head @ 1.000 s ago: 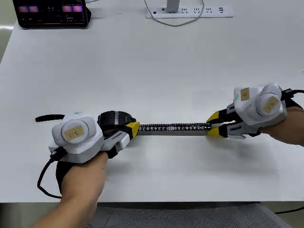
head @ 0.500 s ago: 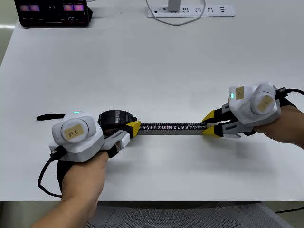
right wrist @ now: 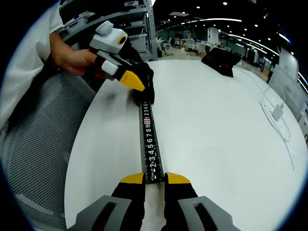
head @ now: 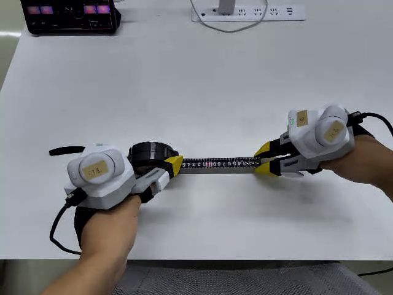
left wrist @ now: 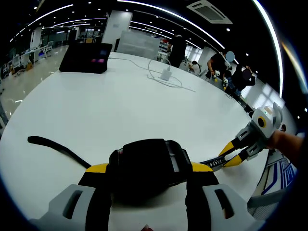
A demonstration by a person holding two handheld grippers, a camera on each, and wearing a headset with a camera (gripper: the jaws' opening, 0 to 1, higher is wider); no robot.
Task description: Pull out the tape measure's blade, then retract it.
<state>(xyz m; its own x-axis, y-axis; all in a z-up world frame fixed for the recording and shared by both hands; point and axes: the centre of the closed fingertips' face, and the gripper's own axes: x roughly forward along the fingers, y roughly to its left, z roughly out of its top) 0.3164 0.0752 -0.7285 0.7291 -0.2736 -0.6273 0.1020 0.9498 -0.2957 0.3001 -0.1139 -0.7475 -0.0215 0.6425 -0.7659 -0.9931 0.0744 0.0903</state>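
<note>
A black tape measure case lies on the white table, with my left gripper shut on it; up close the case sits between the yellow-tipped jaws. Its dark numbered blade runs right along the table to my right gripper, which is shut on the blade's end. In the right gripper view the blade stretches away from my right gripper to the case. A black wrist strap trails left from the case.
A dark tablet stands at the table's far left corner. A white power strip with a cable lies at the far edge. The table's near edge runs just below my hands. People stand in the background of the left gripper view.
My right gripper has moved left toward the case with the blade's end in it, so less blade shows. The left gripper and case have stayed put.
</note>
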